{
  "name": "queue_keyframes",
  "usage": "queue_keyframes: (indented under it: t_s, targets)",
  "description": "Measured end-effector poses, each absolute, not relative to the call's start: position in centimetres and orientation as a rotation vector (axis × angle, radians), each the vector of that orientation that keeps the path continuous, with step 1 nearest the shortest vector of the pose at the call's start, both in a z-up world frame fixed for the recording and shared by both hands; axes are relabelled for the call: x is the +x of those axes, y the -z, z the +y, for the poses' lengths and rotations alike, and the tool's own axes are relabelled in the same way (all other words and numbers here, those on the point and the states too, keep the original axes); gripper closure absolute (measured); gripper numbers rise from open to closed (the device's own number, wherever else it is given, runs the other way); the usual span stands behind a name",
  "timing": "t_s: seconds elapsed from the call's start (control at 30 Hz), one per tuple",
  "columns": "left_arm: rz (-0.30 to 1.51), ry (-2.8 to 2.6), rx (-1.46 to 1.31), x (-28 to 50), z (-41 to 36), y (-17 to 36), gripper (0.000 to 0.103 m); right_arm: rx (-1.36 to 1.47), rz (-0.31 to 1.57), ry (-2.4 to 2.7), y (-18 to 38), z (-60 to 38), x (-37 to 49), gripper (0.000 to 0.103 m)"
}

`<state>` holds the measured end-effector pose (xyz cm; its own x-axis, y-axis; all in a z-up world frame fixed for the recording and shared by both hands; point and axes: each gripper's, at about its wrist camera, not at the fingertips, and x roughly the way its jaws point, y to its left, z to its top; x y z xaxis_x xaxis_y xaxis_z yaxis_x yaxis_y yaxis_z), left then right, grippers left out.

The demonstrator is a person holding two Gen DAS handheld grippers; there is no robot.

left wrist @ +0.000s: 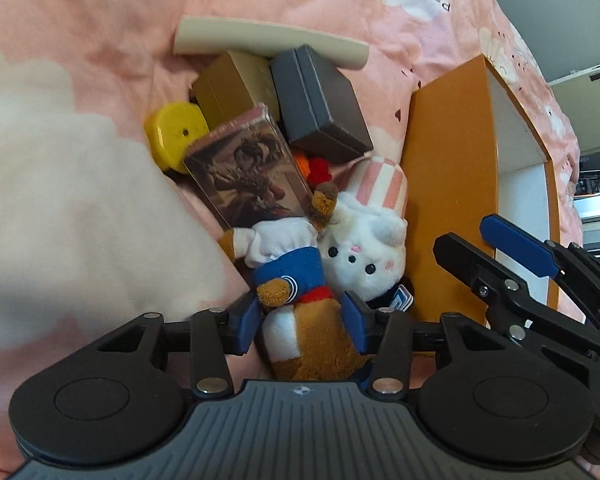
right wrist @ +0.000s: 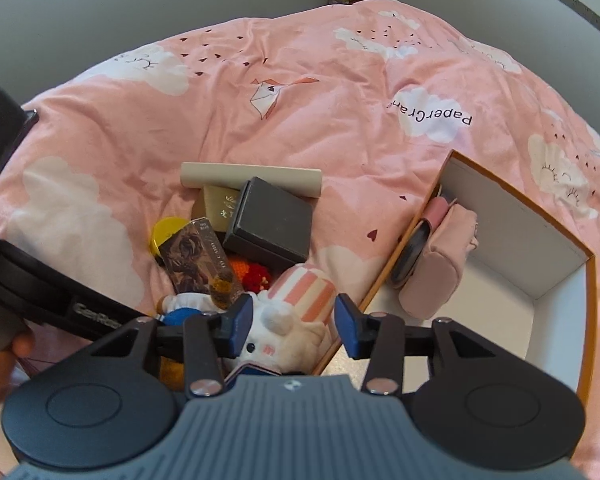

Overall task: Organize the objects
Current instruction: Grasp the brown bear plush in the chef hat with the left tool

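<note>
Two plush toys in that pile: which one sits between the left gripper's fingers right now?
The brown bear plush in the blue-and-white outfit, straddled by the left gripper. The white bunny plush with the pink-striped hat lies beside it, toward the orange box.

Orange box [right wrist: 396,248] wall crowds toy pile [right wrist: 259,240]; right half free.

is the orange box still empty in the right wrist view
No, the orange box already holds a pink pouch leaning against a dark round item at its left wall.
</note>
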<state>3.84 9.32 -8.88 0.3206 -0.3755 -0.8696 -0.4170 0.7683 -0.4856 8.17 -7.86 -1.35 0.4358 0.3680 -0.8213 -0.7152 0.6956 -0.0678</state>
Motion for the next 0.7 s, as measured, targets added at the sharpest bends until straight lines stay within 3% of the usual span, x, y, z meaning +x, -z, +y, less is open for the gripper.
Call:
queue_keyframes:
  t_s: [0.23,0.5,0.7]
  targets:
    - [1.209,-0.012,-0.723,2.7,9.2,7.4,0.069,-0.437,0.899,-0.711,1.5,-7.7,8.2,0.056]
    - [0.966,-0.037,-0.488,1.1,9.6,0.5,0.070,-0.495,0.921,-0.785,1.3,-7.0,8.0,0.056]
    - [1.010,-0.079,-0.315,2.1,9.2,1.6,0.069,-0.732,1.001,-0.844,3.6,-3.7,7.8,0.056]
